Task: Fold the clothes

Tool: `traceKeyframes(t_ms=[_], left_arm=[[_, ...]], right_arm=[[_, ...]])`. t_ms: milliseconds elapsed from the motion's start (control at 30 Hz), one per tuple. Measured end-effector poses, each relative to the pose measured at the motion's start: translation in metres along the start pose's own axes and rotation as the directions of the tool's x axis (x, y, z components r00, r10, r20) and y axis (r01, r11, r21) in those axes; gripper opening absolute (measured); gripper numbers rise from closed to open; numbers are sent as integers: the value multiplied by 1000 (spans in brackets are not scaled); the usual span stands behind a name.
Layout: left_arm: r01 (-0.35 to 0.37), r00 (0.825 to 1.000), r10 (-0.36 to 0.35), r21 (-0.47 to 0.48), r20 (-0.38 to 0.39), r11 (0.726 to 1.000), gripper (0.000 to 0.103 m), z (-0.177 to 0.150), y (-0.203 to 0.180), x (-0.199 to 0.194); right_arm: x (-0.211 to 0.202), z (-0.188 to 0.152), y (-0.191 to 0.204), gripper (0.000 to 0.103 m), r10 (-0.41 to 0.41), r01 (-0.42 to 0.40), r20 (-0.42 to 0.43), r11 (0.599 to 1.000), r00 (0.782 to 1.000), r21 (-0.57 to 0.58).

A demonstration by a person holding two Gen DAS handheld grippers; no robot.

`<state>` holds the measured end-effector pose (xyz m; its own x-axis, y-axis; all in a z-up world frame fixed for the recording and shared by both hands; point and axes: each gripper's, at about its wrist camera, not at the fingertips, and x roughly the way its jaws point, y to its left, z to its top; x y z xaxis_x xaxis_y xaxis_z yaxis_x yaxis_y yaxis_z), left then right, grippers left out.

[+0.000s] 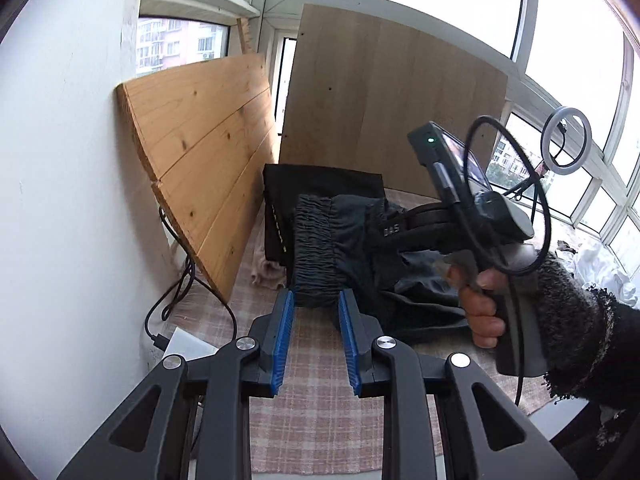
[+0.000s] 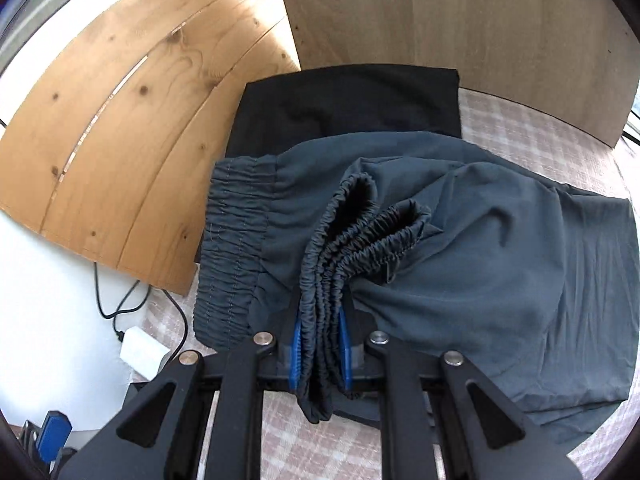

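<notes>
On the checked cloth (image 2: 532,120) we see grey pants (image 2: 500,240) lying partly over a black folded garment (image 2: 352,96). Our left gripper (image 1: 316,300) pinches the stretchy waistband (image 1: 316,248). Our right gripper (image 2: 320,344) squeezes the bunched leg cuffs (image 2: 348,240).

You can read just one marking: pale letters "DAS" on the black body of the right tongs (image 1: 390,231), seen from the left wrist.
</notes>
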<state>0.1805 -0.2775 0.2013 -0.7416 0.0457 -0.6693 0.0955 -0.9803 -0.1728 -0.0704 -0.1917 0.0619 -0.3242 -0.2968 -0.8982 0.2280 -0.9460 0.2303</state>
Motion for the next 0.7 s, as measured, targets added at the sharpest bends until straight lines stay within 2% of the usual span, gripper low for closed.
traceKeyframes(t_ms=[167,233,267,333,400,467,500,567,633,667,700], left_arm=[[9,1000,-9,3,-16,1000,22,2,0,6],[17,1000,-17,1,-19,1000,22,3,-1,8],[19,1000,-19,-1,-18,1000,22,3,-1,8],[24,1000,-24,-5,-11,1000,22,3,-2,6],[23,1000,-23,-9,-3,1000,22,4,-1,4],[35,999,-35,-21,7,999,22,4,-1,3],[42,999,-42,-27,12,999,22,5,-2,3],[58,998,-58,-33,16,998,22,7,-5,9],[96,995,-96,-32,12,995,22,12,-13,21],[121,993,-121,-28,10,992,22,15,-18,28],[154,988,-154,-11,9,988,22,20,-25,35]], right_arm=[[9,0,20,16,-27,27,0,998,1000,-56],[15,-2,29,29,-36,33,-25,994,999,-100],[16,-3,31,32,-28,24,-33,994,999,-111],[9,-6,32,41,14,-18,-39,993,999,-116],[-11,-7,29,42,119,-121,-28,986,993,-117],[-39,-7,19,47,253,-252,-3,962,967,-110],[-53,-5,11,53,311,-309,8,946,950,-97],[-80,1,-11,57,425,-422,37,903,904,-77],[-100,12,-34,61,476,-472,64,879,877,-66],[-109,17,-46,61,484,-481,85,875,871,-61],[-118,19,-58,61,470,-466,114,883,876,-56]])
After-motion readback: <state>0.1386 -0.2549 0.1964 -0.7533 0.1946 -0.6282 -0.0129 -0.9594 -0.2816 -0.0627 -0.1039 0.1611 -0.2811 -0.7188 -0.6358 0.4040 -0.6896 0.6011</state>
